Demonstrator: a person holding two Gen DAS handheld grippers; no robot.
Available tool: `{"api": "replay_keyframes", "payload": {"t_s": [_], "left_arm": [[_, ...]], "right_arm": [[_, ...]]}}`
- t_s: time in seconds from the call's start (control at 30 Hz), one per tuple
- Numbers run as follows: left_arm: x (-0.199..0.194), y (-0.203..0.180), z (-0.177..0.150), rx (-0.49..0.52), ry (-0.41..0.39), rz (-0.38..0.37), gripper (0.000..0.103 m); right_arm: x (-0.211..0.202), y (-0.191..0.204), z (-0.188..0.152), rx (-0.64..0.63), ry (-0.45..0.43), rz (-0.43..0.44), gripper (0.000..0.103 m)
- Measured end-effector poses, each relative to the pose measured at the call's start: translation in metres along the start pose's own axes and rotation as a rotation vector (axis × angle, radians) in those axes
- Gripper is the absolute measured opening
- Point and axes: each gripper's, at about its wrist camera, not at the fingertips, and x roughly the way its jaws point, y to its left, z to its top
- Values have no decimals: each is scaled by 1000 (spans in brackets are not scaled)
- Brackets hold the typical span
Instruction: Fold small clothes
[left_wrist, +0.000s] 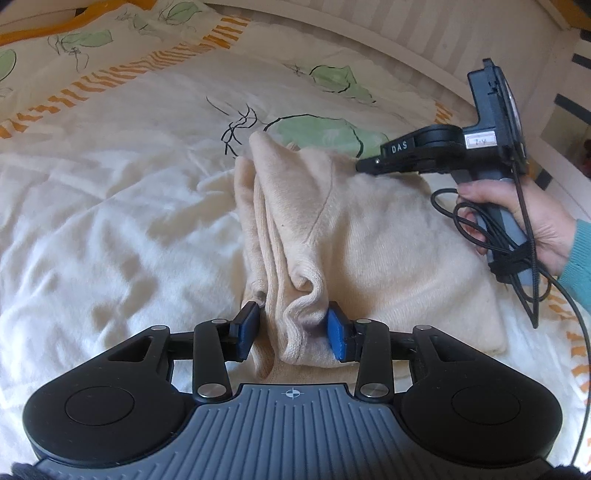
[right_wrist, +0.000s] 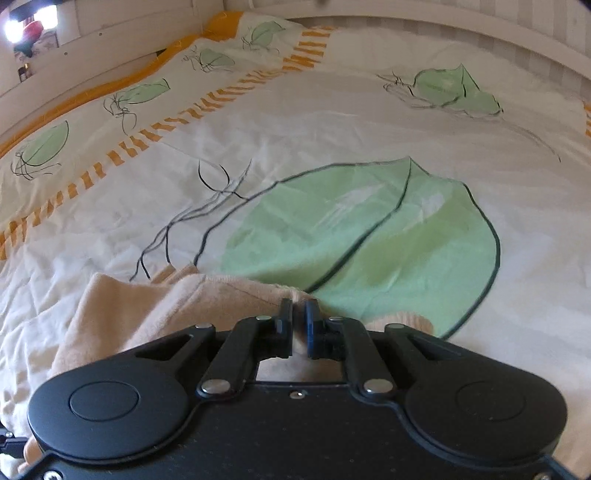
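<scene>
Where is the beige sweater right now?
The beige sweater lies on the white leaf-print bedspread, centre-right in the left wrist view, bunched between the left gripper fingers.

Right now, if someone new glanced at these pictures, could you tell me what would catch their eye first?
The beige knit garment lies bunched mid-bed, a thick fold of it sitting between the open blue pads of the left gripper. The right gripper, held in a hand at the right, pinches the garment's far edge. Beyond that edge a big green leaf print sprawls across the white duvet.
</scene>
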Motion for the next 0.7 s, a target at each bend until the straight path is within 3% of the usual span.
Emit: {"api": "replay_keyframes", "payload": {"t_s": [0.2, 0.3, 0.33, 0.37, 0.43, 0.5, 0.57, 0.7], "left_arm": [[0, -2, -2, 6, -12, 9, 39], [-4, 1, -3, -20, -23, -6, 42], [-6, 3, -4, -29, -29, -12, 45], [-10, 2, -4, -34, -37, -8, 47], [-19, 0, -3, -33, -75, 33, 61], [-31, -2, -1, -13, -153, 50, 68], [-35, -2, 2, -7, -182, 47, 77], [-21, 5, 3, -79, -85, -2, 78]], "right_arm": [[17, 14, 13, -54, 19, -33, 14], [3, 12, 11, -48, -34, -28, 22], [-8, 7, 10, -16, -71, -13, 33], [-19, 0, 9, 27, -99, 8, 50], [-42, -16, 2, 122, -150, 32, 72], [-60, -32, -8, 200, -175, 50, 75], [-73, -50, -22, 271, -161, 71, 78], [-81, -77, -50, 393, -101, 123, 82]]}}
